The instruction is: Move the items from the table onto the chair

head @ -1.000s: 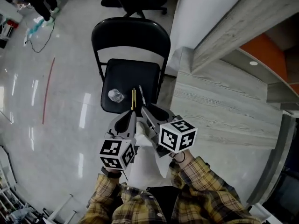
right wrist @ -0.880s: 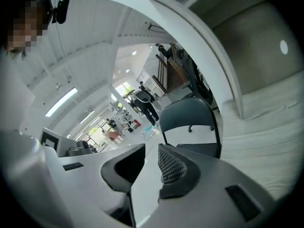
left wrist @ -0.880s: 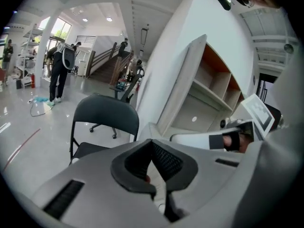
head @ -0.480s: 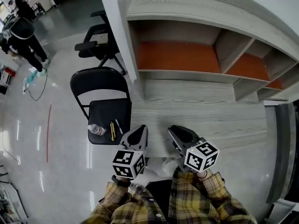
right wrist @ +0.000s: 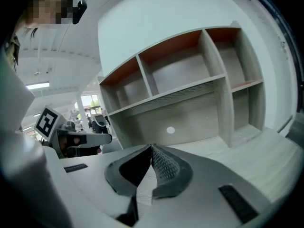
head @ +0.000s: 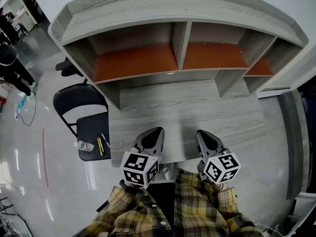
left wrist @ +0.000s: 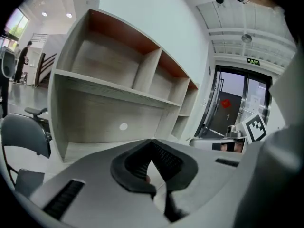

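The left gripper [head: 156,133] and right gripper [head: 205,135] swung from the chair [head: 79,100], now at nine o'clock, to the table [head: 197,113]; the right closed, empty.

I see a grey wood-grain table [head: 197,112] set against a white wall [right wrist: 156,13]. An open shelf unit [head: 177,38] stands along the table's far edge. Its upper compartments show orange lining [head: 136,62] inside, and the rest is the same grey wood. A small white round spot [left wrist: 123,126] sits on the lower back panel. Off the table's left end stands a black folding chair [head: 79,98], with an office chair [head: 69,69] beyond it. The floor [head: 29,172] is pale and glossy, carrying bright reflections and a thin red line [head: 43,157]. In the left gripper view I make out a doorway [left wrist: 232,108] under a green exit sign [left wrist: 253,61], and round ceiling lights [left wrist: 44,14].
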